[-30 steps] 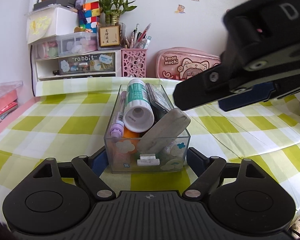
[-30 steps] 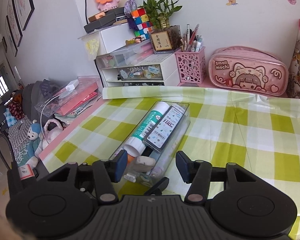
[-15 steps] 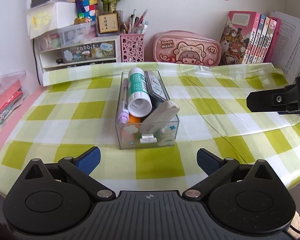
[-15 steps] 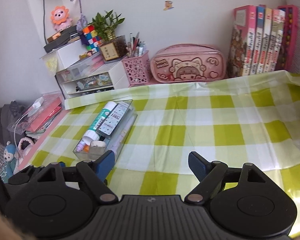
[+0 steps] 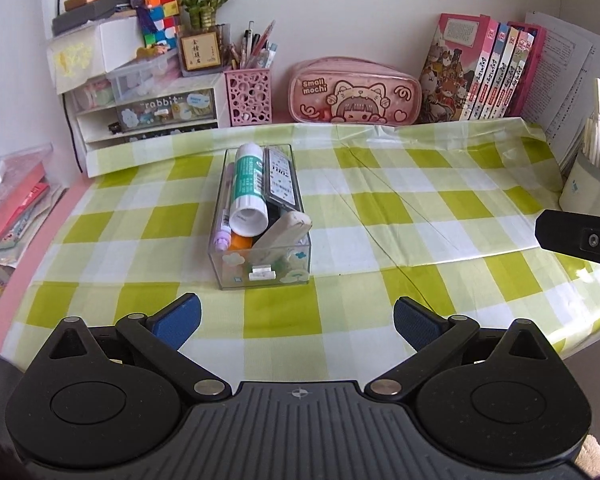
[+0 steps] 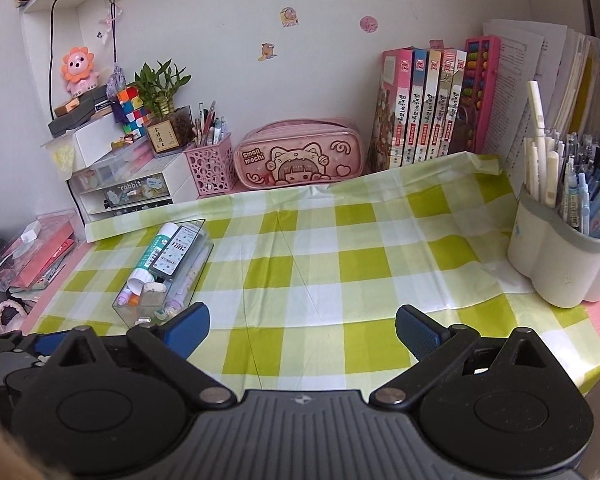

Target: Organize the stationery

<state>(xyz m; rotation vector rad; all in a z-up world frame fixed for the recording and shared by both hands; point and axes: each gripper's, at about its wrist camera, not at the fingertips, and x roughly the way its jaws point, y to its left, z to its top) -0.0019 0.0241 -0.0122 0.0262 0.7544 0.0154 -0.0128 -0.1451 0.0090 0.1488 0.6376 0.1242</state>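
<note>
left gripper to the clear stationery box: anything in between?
Nothing. In the left wrist view only bare checked tablecloth lies between the open left gripper and the clear box.

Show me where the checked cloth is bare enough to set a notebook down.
The widest bare stretch of the checked cloth lies between the clear box and the white pen cup, in front of the pink pencil case. A narrower strip lies left of the box. The back edge is crowded: drawers, pink basket, books.
</note>
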